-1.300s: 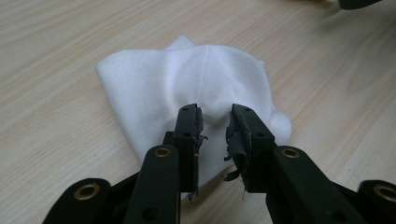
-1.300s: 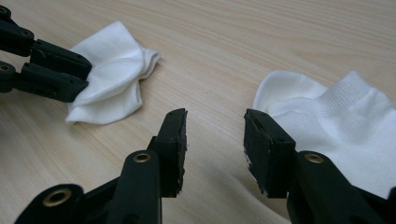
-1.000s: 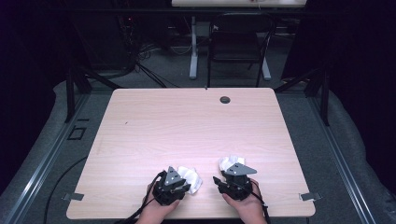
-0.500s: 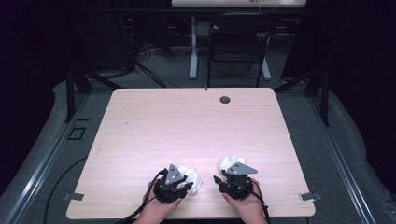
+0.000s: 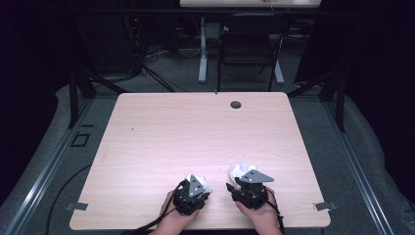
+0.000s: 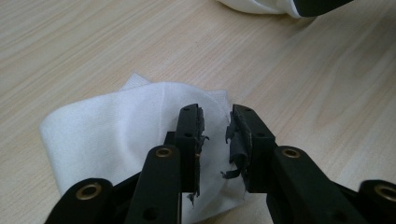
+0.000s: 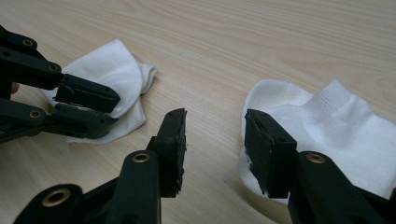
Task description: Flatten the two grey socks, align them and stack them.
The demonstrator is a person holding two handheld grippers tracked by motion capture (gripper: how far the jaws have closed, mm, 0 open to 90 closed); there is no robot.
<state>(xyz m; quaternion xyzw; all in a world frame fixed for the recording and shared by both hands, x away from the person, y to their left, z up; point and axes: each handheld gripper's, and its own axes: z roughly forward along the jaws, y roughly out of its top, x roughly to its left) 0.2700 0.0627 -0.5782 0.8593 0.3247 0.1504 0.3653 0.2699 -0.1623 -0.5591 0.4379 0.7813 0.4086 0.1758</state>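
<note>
Two white socks at the table's near edge, one gripper at each.

Left gripper (image 6: 215,140) is hovering over the left sock (image 6: 116,126), jaws just closing, a gap between them, gripping nothing. Right gripper (image 7: 215,149) is standing released; right sock (image 7: 336,135) is lying just right of it on the table (image 5: 195,132).

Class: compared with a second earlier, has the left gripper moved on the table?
Yes, slightly: the left gripper has shifted right, judged against the light wooden table's near edge, its jaws closing over a white sock.
</note>
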